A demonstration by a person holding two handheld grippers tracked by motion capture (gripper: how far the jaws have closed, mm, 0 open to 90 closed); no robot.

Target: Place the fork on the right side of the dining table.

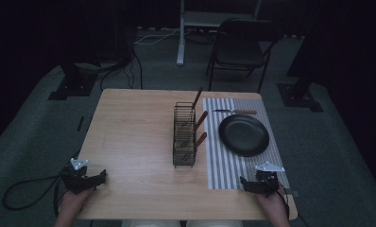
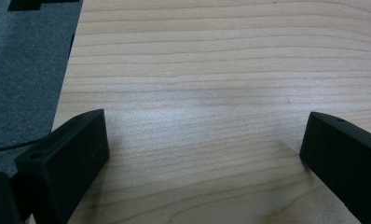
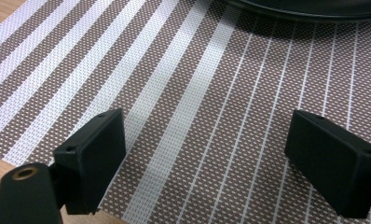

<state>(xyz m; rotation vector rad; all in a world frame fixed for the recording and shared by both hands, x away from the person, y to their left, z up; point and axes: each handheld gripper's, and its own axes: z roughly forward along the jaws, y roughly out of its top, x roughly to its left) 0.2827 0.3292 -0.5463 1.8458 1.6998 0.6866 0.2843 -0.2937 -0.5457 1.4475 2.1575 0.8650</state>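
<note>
A black wire rack [image 1: 184, 135] stands upright near the middle of the wooden counter [image 1: 134, 137], its long side running away from the person. Three wooden-handled utensils [image 1: 200, 121] lean out of it toward the right — what kind they are is hard to tell in the dim high view. Just beside the rack on the right lies a striped placemat [image 1: 224, 165], brown with white bands. A round black plate [image 1: 243, 135] rests on the mat, and beyond the plate a knife [image 1: 235, 112] with a wooden handle lies crosswise on the mat's far end.

The right claw [image 3: 207, 149] sits low over the near part of the placemat, its two black jaws wide apart with nothing between them; the plate's dark rim [image 3: 305, 9] shows at the top of the right gripper view. In the high view it rests at the mat's near right corner [image 1: 258, 183], held by a hand.

The left claw [image 2: 204, 144] is at the counter's near left corner — jaws also spread wide over bare wood, gripping nothing. Grey carpet [image 2: 25, 70] lies past the counter's edge.
</note>
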